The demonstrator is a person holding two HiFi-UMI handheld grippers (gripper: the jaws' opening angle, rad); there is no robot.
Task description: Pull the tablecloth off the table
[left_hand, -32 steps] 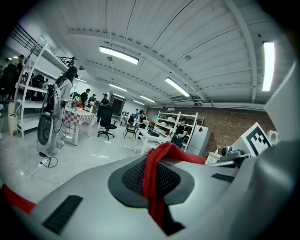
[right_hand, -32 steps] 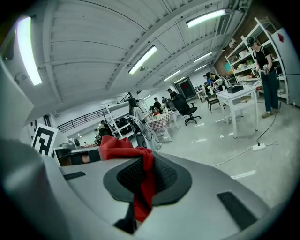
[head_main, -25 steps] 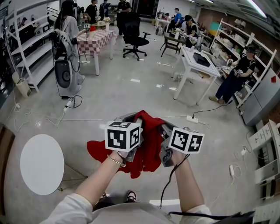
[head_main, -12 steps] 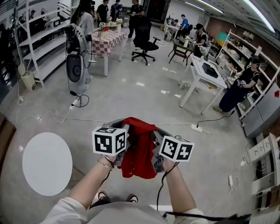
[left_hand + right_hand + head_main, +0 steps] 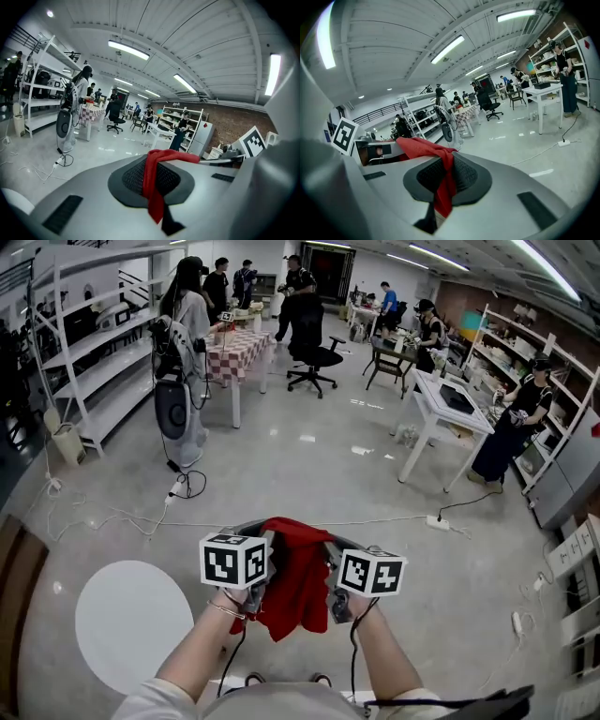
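To the right of the round white bench [image 5: 131, 624], well apart from its rim, the red tablecloth [image 5: 298, 582] is held bunched in the air above the floor [image 5: 309, 465]. It is carried between the two grippers, close in front of the person's body.

The left gripper [image 5: 152, 178] is seen closed tight on a fold of the cloth. A narrow red strip is pinched across its dark pads, with a short tail hanging below them. The right gripper [image 5: 443, 178], farther from the bench, is clamped in the same way on another fold, and the rest of the cloth is draped over towards its neighbour.

No red cloth is seen on the bench top, and nothing is seen joining the cloth to the bench. If that bench is the one meant, the pull itself is judged to be done, as the cloth has been brought wholly clear of it. What remains is judged to be little, at most carrying the bundle away or setting it down somewhere. Where it should go cannot be told from these views.
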